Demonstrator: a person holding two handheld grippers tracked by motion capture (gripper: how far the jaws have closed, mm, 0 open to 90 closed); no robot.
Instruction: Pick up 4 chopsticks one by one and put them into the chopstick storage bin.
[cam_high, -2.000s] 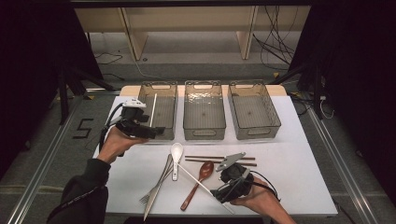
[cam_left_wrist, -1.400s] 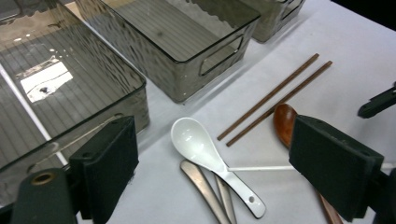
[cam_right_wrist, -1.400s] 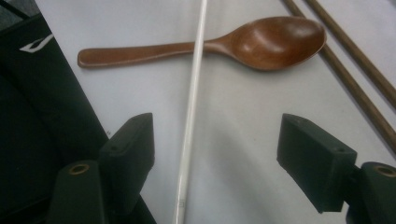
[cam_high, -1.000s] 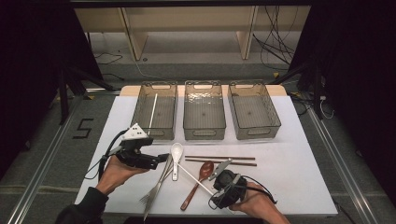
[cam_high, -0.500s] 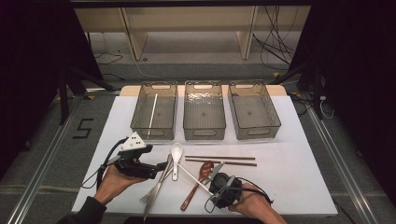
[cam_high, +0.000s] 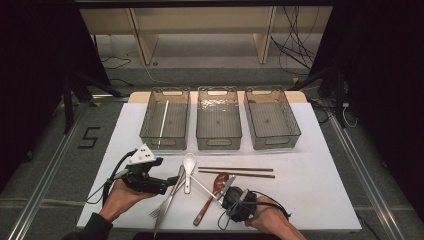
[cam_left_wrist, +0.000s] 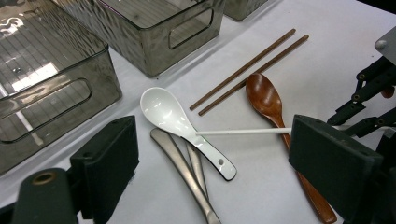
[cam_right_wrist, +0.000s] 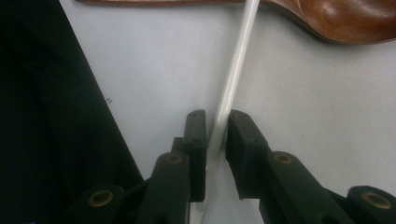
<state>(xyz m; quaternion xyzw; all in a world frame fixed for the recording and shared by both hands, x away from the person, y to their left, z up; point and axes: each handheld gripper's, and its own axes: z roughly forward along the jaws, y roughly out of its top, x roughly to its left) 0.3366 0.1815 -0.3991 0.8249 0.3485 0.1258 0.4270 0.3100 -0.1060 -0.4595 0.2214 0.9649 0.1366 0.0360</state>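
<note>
right gripper (cam_right_wrist: 215, 135) jaws have just closed on white chopstick (cam_right_wrist: 236, 74).

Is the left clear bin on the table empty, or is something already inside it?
Not empty. In the high view the left bin holds one white chopstick lying lengthwise on its floor.

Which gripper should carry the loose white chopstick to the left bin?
Right. The right gripper has just been closing, pads now on the white chopstick. The left gripper is open over the spoons, holding nothing.
</note>
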